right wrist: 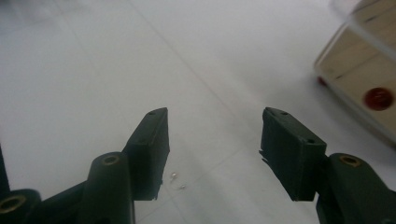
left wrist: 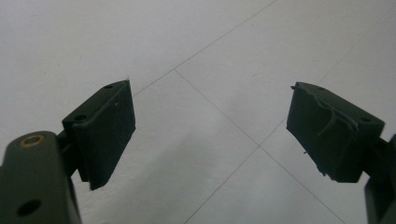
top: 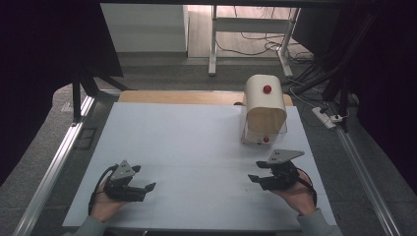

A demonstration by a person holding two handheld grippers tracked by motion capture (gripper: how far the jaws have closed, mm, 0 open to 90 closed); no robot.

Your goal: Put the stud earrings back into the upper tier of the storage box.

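The left hand [top: 104, 204] is holding the left hand-held gripper [top: 143, 178] low at the near left, jaws spread wide and pointing right. The right hand [top: 297, 194] is holding the right hand-held gripper [top: 257, 172] at the near right, jaws gaping apart, pointing left. Both are gripping nothing.

Overall light: dim room; the white table [top: 196, 142] is the brightest area in the high view, evenly lit from above.
Surroundings: far left and right edges fall into near-black.
Shadows: soft and faint beneath the left gripper [top: 143, 179] and the right gripper [top: 259, 172]; a diffuse shadow on the table beside the wooden box [right wrist: 369, 70].
Glare: mild pale sheen on the table's far part in the right gripper view.
Focus: jaws fairly sharp; the box's red knob [right wrist: 378, 98] is blurred.
Image quality: high view soft and grainy.
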